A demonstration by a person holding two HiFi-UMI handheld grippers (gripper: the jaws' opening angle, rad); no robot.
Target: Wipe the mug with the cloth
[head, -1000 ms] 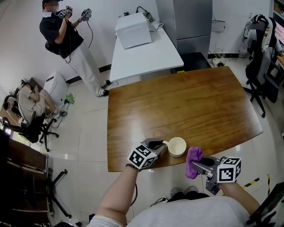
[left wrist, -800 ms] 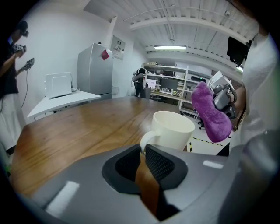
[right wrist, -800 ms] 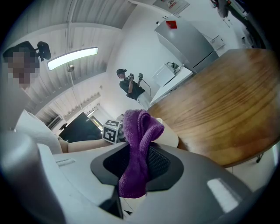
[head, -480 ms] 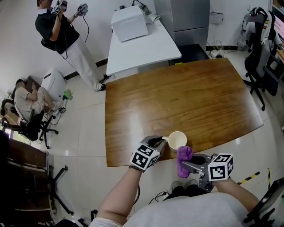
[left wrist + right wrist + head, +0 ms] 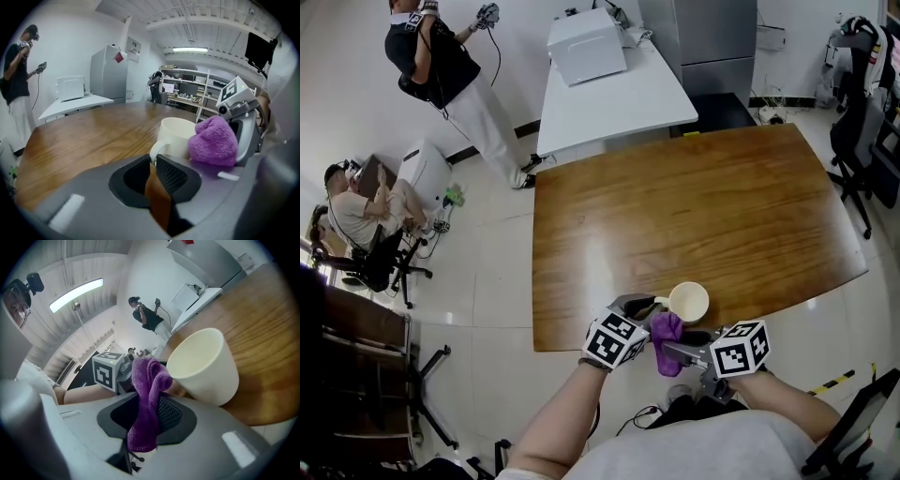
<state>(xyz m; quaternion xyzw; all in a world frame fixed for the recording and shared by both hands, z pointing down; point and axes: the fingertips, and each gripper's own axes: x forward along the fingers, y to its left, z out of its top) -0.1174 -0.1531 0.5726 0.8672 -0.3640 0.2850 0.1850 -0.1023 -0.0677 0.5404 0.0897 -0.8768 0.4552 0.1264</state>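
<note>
A brown wooden table (image 5: 694, 216) with a curved right edge is seen in the middle of the scene. A cream mug (image 5: 689, 302) is found at its near edge, left of centre. Whether its base is set on the wood cannot be told. Beyond the far left corner a white table (image 5: 614, 98) is placed, and a white box (image 5: 587, 45) is carried on its far end. Both tables are stood on a pale tiled floor (image 5: 487, 272).

Smooth, faintly glossy cream mug (image 5: 689, 302), ceramic by look; beside the mug, fuzzy purple terry cloth (image 5: 666, 331); under the mug, varnished wood table (image 5: 694, 216), satin sheen.
</note>
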